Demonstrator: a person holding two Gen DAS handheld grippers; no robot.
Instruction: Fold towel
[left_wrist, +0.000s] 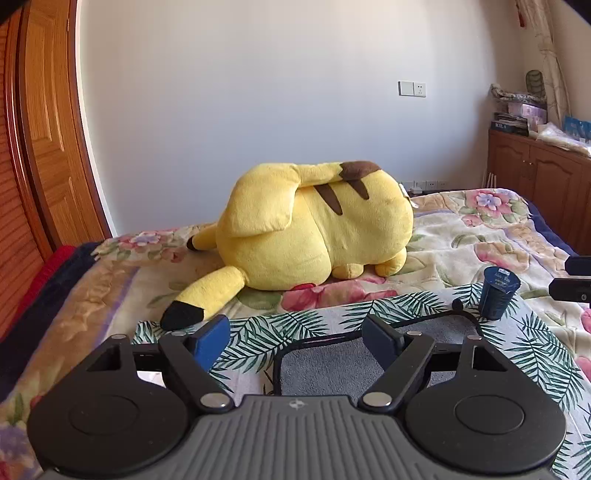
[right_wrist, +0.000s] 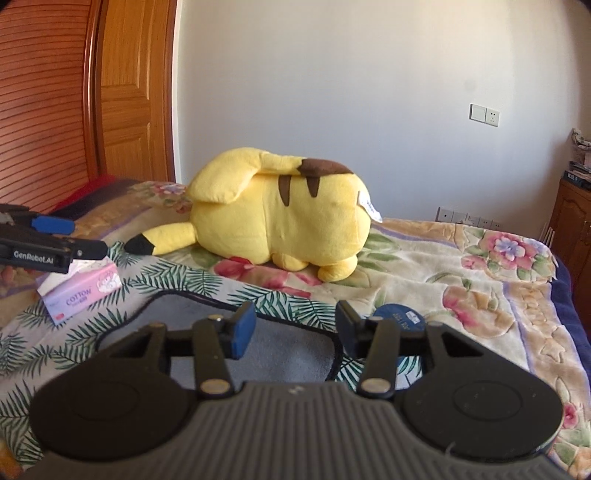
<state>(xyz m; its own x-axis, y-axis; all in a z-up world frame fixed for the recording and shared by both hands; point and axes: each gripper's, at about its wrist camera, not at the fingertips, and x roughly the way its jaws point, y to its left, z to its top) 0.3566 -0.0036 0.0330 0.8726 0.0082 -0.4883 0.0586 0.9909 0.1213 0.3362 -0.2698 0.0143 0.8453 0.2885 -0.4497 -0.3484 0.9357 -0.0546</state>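
Both sets of jaws stand wide apart with nothing between them. The left gripper fills the bottom of its own view, and its blue-padded fingers hang above the grey towel. The right gripper does the same in its view, over the same towel.

The towel lies flat in the lower middle of both frames, dark-edged, on a palm-leaf cloth. Most of it is hidden behind the gripper bodies, so its near edge and full outline cannot be made out. A thin dark loop shows at its far right corner in the left view.

A dark blue cup stands upright on the leaf cloth, just beside the towel's far right corner. In the right view the cup is largely covered by the right finger. At middle left of the right view a pink box marked COTTON rests on the leaf cloth, partly under the left gripper, which enters cut off at the frame's left edge.

Beyond, in the centre of both frames, a yellow plush toy lies face down on a floral blanket. A wooden door bends along the left, and a wooden cabinet with blurred clutter on top sits at right.
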